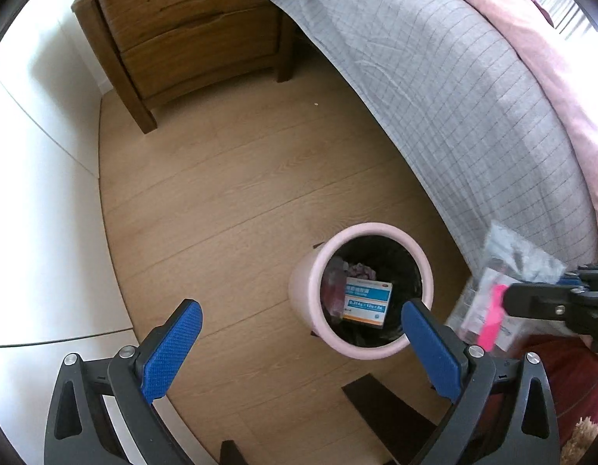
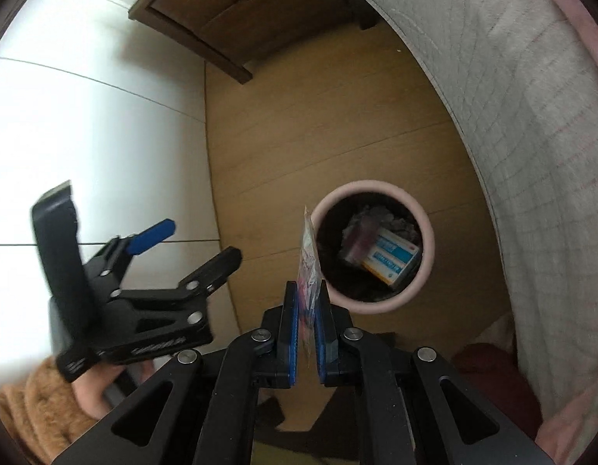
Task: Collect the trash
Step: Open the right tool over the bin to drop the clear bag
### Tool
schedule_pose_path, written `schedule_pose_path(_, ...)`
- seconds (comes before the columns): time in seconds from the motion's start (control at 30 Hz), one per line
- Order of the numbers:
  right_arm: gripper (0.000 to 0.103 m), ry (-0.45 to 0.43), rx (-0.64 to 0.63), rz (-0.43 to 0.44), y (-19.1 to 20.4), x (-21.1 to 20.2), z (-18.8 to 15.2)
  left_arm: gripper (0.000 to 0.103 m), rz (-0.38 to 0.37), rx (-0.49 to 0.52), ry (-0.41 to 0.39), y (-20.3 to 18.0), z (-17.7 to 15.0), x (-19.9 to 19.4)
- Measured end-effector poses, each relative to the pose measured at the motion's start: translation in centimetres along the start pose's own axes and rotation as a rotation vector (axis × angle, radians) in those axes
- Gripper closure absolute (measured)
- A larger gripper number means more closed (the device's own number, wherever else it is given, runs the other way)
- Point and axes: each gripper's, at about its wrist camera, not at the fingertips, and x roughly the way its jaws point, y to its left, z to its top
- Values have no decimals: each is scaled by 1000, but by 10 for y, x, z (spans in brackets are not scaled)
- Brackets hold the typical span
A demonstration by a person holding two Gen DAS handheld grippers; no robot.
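Wood floor beside bed. Right gripper (image 2: 306, 310) pinches a wrapper (image 2: 308, 255), bin (image 2: 426, 248) just ahead; carry it past the rim before releasing. Left gripper (image 1: 299, 348) gapes empty.

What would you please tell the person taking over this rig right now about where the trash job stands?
Left tool: open, empty, above the floor beside the pink bin.
Right tool: shut on a clear plastic wrapper, held edge-up just short of the bin's rim.
Done: a blue-and-white box and crumpled scraps are in the black-lined bin.
Left: carry the wrapper over the opening and release it.
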Motion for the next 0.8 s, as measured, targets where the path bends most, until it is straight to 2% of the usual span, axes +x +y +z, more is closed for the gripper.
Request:
schedule_pose_path(0.03, 75, 4, -5, -14, 1, 1, 1, 0, 1, 1, 0, -1, 0, 0)
schedule_pose_path(0.07, 49, 6, -9, -33, 0, 3, 1, 0, 1, 1, 0, -1, 0, 0)
schedule_pose_path(0.1, 31, 6, -10, -46, 0, 5, 1, 0, 2, 1, -2, -1, 1, -1)
schedule_pose_path(0.33, 28, -34, 40, -25, -9, -19, -9, 0, -1, 8, -23, -3, 0, -6)
schedule_pose_path(0.47, 25, -71, 23, -62, -9, -33, -23, 0, -2, 20, -30, -6, 0, -8)
schedule_pose_path(0.67, 23, -63, -5, -72, -8, -40, -34, 0, -9, 36, -45, -13, -2, -16)
schedule_pose_path(0.73, 19, -67, -13, -35, -8, -40, -35, 0, -28, 26, -62, -14, -3, -23)
schedule_pose_path(0.8, 0, -98, -25, 27, -6, -45, -38, 0, -65, 4, -95, -13, -5, -33)
